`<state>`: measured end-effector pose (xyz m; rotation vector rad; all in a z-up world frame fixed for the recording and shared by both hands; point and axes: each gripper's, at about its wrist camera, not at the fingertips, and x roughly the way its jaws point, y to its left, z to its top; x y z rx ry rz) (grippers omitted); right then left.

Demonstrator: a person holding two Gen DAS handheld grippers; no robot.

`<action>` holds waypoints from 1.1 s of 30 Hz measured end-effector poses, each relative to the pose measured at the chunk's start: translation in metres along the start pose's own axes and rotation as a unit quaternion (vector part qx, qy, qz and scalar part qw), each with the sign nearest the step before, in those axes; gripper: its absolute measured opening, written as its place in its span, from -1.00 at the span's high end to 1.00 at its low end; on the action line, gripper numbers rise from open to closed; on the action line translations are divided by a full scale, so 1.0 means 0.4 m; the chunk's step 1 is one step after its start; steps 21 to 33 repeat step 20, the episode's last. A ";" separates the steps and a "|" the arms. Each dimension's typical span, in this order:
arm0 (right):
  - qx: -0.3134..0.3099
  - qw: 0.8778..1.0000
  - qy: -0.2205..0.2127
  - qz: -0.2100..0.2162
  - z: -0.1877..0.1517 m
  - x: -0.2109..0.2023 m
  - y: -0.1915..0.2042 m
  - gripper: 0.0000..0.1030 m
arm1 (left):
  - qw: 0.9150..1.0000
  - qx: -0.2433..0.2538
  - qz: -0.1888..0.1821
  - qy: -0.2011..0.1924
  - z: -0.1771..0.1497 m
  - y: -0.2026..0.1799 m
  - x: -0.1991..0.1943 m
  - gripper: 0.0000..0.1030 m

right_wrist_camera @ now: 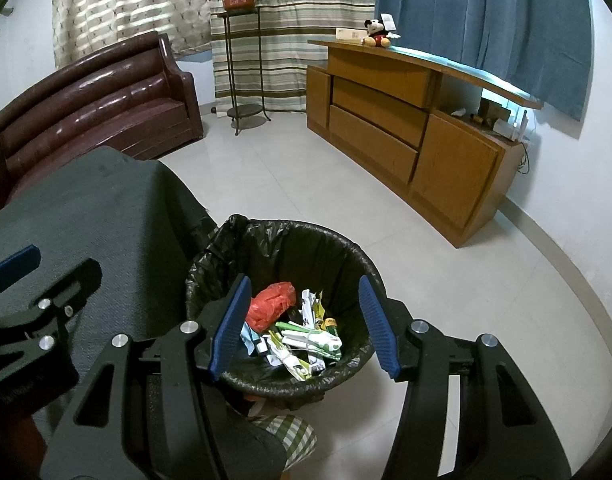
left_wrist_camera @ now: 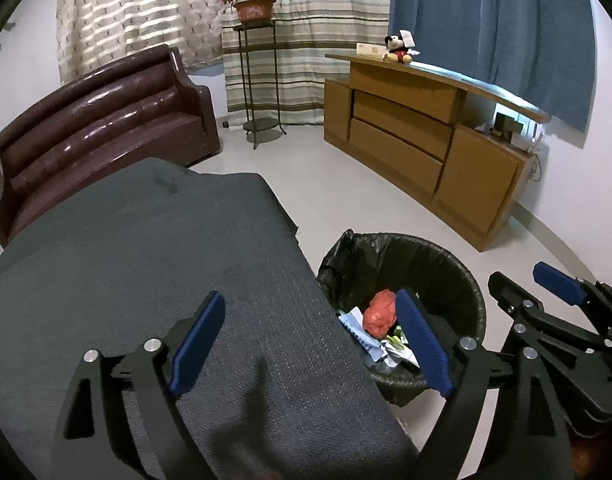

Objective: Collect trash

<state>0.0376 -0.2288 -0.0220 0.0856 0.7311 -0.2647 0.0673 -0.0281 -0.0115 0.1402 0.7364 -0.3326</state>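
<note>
A black bin lined with a black bag point(right_wrist_camera: 346, 256) stands on the floor beside a table under a grey cloth point(left_wrist_camera: 153, 264). Inside lie a crumpled red bag point(right_wrist_camera: 271, 304) and several white and green wrappers point(right_wrist_camera: 310, 340). My right gripper point(right_wrist_camera: 306, 328) is open and empty, held above the bin's mouth. My left gripper point(left_wrist_camera: 310, 344) is open and empty, over the table's right edge, its right finger in front of the bin point(left_wrist_camera: 438, 268). The red bag point(left_wrist_camera: 380, 316) shows there too. Each gripper shows at the side of the other's view.
A brown leather sofa point(right_wrist_camera: 89, 108) stands behind the table. A metal plant stand point(right_wrist_camera: 243, 68) with a potted plant is at the back by striped curtains. A wooden cabinet point(right_wrist_camera: 406, 128) with a Mickey Mouse toy point(right_wrist_camera: 378, 34) lines the right wall. The floor is pale tile.
</note>
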 end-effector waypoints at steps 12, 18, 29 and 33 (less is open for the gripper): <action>-0.001 1.000 0.001 0.001 -0.002 0.001 -0.002 -0.06 | 1.000 0.008 0.007 -0.014 -0.010 -0.011 0.001 -0.64; -0.001 1.000 0.001 0.001 -0.004 0.004 -0.001 -0.06 | 1.000 -0.007 0.011 0.002 -0.011 0.010 0.012 -0.64; -0.003 1.000 0.001 0.000 -0.007 0.003 0.000 -0.06 | 1.000 -0.013 0.013 0.006 -0.014 0.020 0.013 -0.64; -0.003 1.000 0.001 0.000 -0.007 0.003 0.000 -0.06 | 1.000 -0.013 0.013 0.006 -0.014 0.020 0.013 -0.64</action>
